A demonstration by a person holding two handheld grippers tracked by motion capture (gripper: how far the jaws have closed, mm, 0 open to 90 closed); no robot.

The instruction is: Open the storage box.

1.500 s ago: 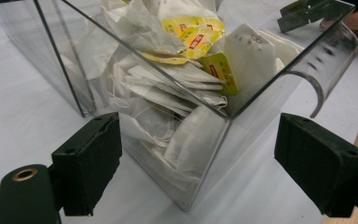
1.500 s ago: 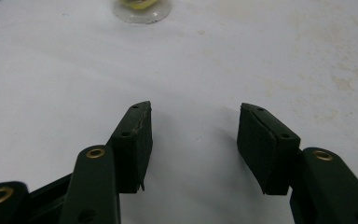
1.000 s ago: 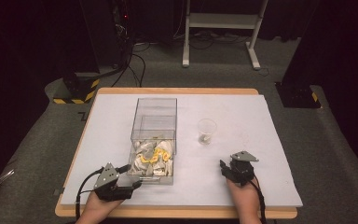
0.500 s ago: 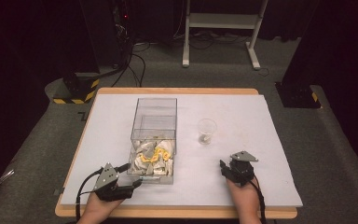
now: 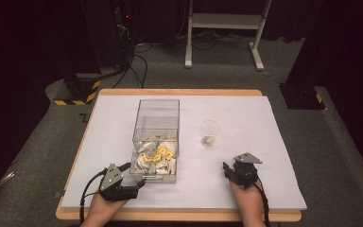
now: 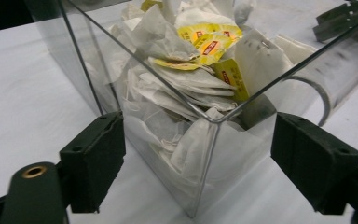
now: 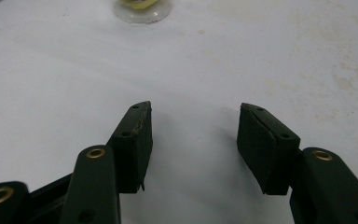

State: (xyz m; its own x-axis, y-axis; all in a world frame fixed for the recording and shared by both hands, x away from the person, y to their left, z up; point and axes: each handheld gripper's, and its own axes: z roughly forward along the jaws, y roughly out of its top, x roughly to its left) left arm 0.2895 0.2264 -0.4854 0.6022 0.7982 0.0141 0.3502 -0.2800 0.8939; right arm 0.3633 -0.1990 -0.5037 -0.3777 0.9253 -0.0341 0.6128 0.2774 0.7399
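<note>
At the near left edge of the table [image 5: 246,113], on the left gripper [image 5: 139,176]: jaws wide and just now opening further. Straddles the near corner of the clear box [image 6: 205,154], one pad on each side of it. Touches neither wall, as far as the left gripper view tells. Grips nothing.

At the near right, on the right gripper [image 7: 193,140]: roughly half open, low over bare white tabletop. Nothing between the pads. Points toward the cup [image 5: 209,132], well short of it.

Just beyond the left jaws, inside the box: a heap of tea bags [image 6: 177,84], white paper with yellow tags, piled in the near half. Leaves the far half of the box bare. Lies close ahead of the left gripper and well apart from the right one, off to its left.

Farther out, right of the box and apart from it: the clear cup, upright, with something small and pale at the bottom, too small to name for certain.

Judging by this: probably an early stage of moving tea bags from box to cup. At most one piece in the cup, nearly the whole heap left in the box, none in either grip. Still to do: reach in over the rim, pinch one bag, carry it across to the cup.
</note>
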